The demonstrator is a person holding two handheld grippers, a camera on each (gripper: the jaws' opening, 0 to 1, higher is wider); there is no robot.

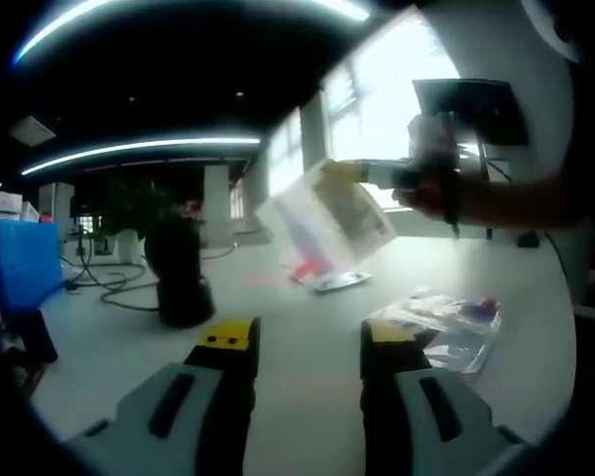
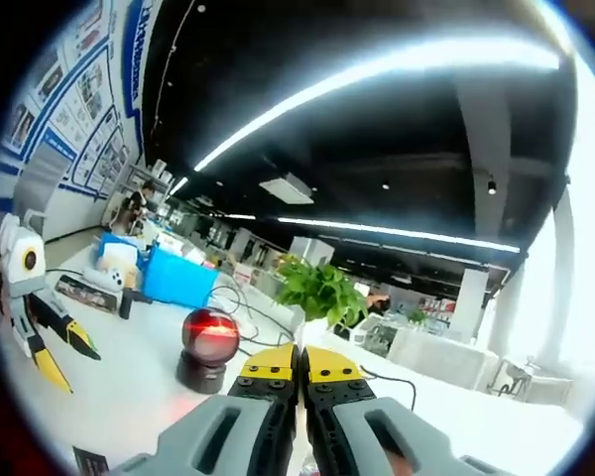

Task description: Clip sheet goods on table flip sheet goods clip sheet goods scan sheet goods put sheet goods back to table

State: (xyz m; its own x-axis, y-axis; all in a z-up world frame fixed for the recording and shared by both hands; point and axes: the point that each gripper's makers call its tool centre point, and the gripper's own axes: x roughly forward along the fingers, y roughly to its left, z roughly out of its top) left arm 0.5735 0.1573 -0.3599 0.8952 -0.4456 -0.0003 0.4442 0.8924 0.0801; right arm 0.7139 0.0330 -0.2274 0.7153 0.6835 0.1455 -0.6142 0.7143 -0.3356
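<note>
**Sheet pack up in the air, scanner glowing red**

Left hand-held gripper (image 1: 307, 347) sits wide open at about 6 o'clock in the left gripper view, yellow tips apart, nothing between them, hovering over the white surface (image 1: 307, 297).

Right hand-held gripper (image 2: 299, 365) has its jaws pressed together with barely a slit between them. In the left gripper view it comes in from around 2 o'clock (image 1: 357, 174), a hand (image 1: 431, 188) behind it, pinching the top edge of a clear sheet pack (image 1: 327, 218) that hangs tilted, clear of the surface.

A second clear bag (image 1: 446, 322) lies flat at about 4 o'clock, just beyond the left gripper's right jaw. The black scanner (image 1: 178, 268) stands at 9 o'clock; in the right gripper view it shows (image 2: 208, 342) with a red light on. Plenty of bare room between the scanner and the bag.

The print on the pack is too blurred to read.
</note>
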